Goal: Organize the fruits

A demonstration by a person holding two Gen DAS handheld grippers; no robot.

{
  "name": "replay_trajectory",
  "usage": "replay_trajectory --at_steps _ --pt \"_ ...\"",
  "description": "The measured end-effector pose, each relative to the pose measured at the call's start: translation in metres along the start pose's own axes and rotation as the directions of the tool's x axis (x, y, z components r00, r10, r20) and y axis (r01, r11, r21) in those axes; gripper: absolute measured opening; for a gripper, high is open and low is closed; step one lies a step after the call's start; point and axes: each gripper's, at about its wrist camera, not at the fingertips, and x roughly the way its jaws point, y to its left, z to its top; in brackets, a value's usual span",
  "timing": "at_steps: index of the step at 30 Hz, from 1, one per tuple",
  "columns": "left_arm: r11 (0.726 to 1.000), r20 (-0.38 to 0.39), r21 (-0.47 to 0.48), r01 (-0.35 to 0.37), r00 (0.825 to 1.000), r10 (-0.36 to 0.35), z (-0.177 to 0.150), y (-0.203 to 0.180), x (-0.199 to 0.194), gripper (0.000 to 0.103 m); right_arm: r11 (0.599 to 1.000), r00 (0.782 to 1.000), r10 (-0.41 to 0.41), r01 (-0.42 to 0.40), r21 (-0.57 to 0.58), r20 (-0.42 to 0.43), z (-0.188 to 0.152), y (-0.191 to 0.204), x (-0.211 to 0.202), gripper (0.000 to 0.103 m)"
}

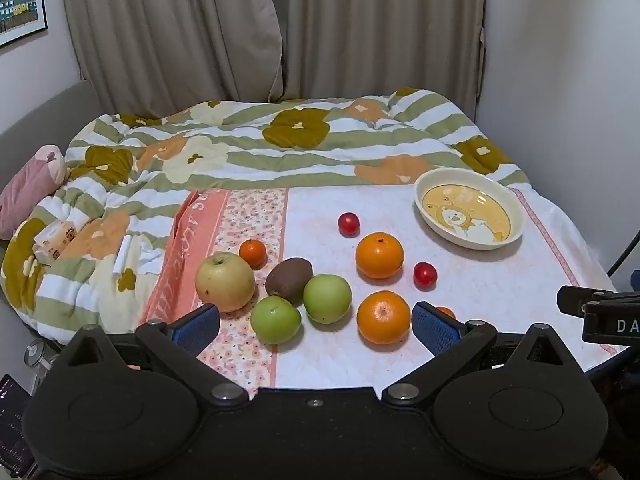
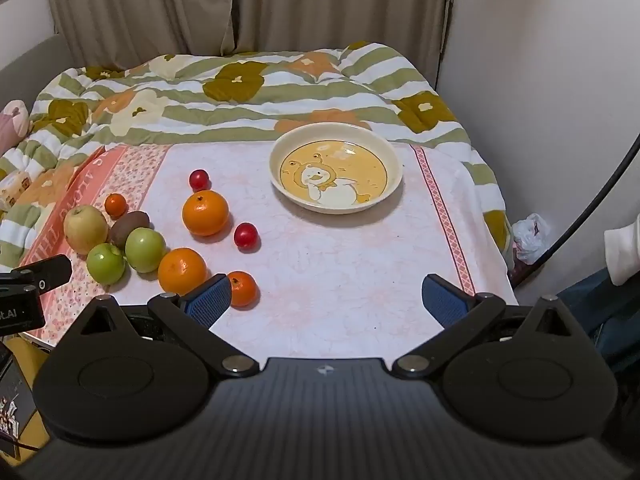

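A shallow cream plate (image 2: 394, 176) with a yellow cartoon duck painted inside sits upright and holds no fruit, well apart from the fruit. To its left lie two large oranges (image 2: 205, 213) (image 2: 182, 271), two small red fruits (image 2: 199, 180) (image 2: 245, 235) and two small tangerines (image 2: 115, 205) (image 2: 242, 289). Farther left a yellowish apple (image 2: 85, 229), a brown kiwi (image 2: 130, 227) and two green apples (image 2: 145, 249) (image 2: 105, 263) cluster close together, the kiwi touching the green ones.
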Motion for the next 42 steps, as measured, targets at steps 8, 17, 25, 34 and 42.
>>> replay_trajectory --at_steps 8,17,25,34,42 --pt "1.000 0.010 -0.007 0.001 1.000 -0.001 0.005 0.002 0.000 0.103 1.000 1.000 0.000 0.000 -0.012 0.002 0.001 0.000 0.000 0.103" --pt "1.000 0.018 -0.015 0.001 1.000 -0.001 0.008 0.001 0.001 0.103 1.000 1.000 0.002 -0.002 0.003 0.001 0.002 0.000 0.001 0.103" --pt "1.000 0.023 -0.017 -0.005 1.000 0.005 0.009 0.000 0.002 0.103 1.000 1.000 0.002 -0.002 0.004 0.001 0.002 -0.002 0.003 0.103" --pt "1.000 0.030 -0.014 -0.001 1.000 0.001 0.010 -0.001 0.003 0.103 1.000 1.000 0.004 -0.004 0.006 0.000 0.003 -0.002 0.006 0.103" --pt "1.000 0.030 -0.015 -0.003 1.000 0.004 0.012 -0.001 0.004 0.103 1.000 1.000 0.005 -0.005 0.007 -0.001 0.004 -0.002 0.008 0.103"
